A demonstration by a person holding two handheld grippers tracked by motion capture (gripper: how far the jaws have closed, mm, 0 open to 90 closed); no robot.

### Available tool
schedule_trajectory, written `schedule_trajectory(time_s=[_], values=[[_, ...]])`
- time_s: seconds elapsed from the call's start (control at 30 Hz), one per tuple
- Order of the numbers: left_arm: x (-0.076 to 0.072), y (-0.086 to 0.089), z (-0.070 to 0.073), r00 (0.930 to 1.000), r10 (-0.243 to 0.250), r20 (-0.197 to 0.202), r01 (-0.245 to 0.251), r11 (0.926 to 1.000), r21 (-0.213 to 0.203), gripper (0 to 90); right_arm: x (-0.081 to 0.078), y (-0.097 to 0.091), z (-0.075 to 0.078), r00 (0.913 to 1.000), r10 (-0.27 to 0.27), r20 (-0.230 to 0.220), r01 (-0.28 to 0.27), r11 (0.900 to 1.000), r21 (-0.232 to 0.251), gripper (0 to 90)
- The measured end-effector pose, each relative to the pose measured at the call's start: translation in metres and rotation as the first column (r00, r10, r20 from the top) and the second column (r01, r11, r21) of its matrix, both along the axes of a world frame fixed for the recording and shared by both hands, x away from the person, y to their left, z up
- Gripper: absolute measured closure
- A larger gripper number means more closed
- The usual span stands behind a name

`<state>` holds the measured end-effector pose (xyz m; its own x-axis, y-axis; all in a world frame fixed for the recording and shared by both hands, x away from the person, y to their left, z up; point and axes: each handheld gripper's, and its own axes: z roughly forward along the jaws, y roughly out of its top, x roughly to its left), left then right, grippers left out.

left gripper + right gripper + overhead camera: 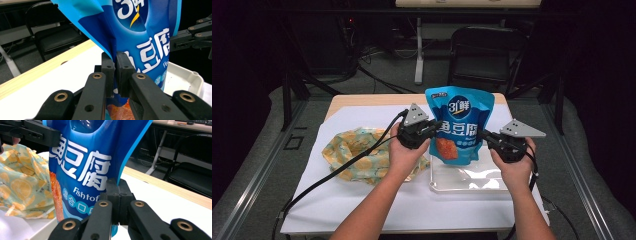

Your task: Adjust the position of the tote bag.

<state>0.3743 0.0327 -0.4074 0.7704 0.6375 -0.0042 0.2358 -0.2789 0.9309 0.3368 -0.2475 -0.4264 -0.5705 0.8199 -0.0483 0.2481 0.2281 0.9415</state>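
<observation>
A blue snack bag (459, 122) printed with white characters and "Fishtofu" hangs upright above a clear plastic tray (447, 182). My left gripper (434, 131) is shut on the bag's left edge. My right gripper (484, 134) is shut on its right edge. In the left gripper view the two black pads (125, 72) pinch the bag's (140, 37) side fold, and the other gripper's jaw (185, 37) reaches in from the right. In the right gripper view the pads (125, 195) clamp the bag's (82, 165) edge seam.
A yellow cloth with a citrus print (354, 152) lies crumpled left of the tray on the white table cover (362, 200). The wooden table edge (377, 99) runs behind. A black chair (484, 55) stands beyond the table. Cables (332, 172) trail from my left gripper.
</observation>
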Motion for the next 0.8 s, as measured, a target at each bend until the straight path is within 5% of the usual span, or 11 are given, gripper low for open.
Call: schedule_trajectory(time_s=[0.8], values=[[0.015,-0.012,-0.022,0.9991,-0.002,-0.043,0.002,0.9999,0.013,85.8,0.011,-0.007,-0.021,0.9986,-0.035,-0.04,0.035,0.9993,-0.017,90.0]])
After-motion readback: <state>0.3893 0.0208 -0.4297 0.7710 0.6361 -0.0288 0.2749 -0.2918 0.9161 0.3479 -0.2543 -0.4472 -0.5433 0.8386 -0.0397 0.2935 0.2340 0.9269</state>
